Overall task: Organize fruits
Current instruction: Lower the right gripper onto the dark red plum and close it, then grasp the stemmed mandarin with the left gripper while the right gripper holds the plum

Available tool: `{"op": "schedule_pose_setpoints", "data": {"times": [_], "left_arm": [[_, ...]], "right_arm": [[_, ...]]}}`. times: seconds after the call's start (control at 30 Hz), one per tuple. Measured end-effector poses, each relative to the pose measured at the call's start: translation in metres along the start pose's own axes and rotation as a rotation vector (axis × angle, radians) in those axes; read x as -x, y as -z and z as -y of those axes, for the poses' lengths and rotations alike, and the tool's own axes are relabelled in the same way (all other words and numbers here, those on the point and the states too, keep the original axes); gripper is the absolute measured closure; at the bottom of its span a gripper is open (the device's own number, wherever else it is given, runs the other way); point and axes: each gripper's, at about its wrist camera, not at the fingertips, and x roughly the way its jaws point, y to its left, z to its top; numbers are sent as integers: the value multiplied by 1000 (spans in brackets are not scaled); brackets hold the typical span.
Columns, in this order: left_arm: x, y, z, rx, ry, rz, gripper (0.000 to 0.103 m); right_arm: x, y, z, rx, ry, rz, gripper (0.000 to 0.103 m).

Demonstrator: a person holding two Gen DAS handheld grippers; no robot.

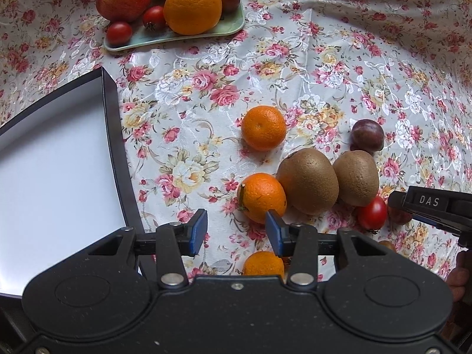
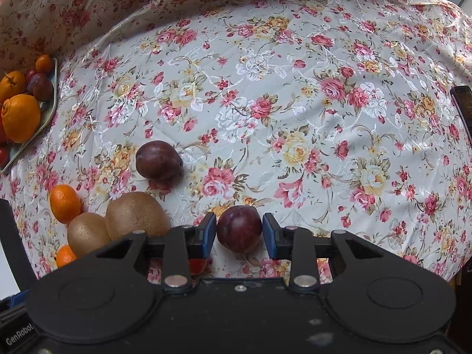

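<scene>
Box: white inside, dark walls, at the left edge of the table, nothing in it
Left hand-held gripper: jaws wide, nothing between them, pointing down just beside a mandarin
Loose fruit: another mandarin, two kiwis, a cherry tomato, mid-table on the flowered cloth
Tray: at the far edge, piled with fruit
Right hand-held gripper: jaws narrowed around a plum, contact unclear
Second plum: farther off, alone

On my right the floral cloth lies open; leftward, two kiwis, tangerines and the box wall crowd my path.
</scene>
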Motion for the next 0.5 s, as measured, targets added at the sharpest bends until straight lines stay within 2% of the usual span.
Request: {"op": "schedule_pose_setpoints", "data": {"times": [0.23, 0.5], "left_arm": [[-1, 0, 5, -20, 1, -2, 52], [-3, 0, 7, -25, 6, -8, 52]], "right_arm": [[-18, 1, 11, -45, -11, -69, 68], [-18, 5, 17, -75, -11, -29, 68]]}}
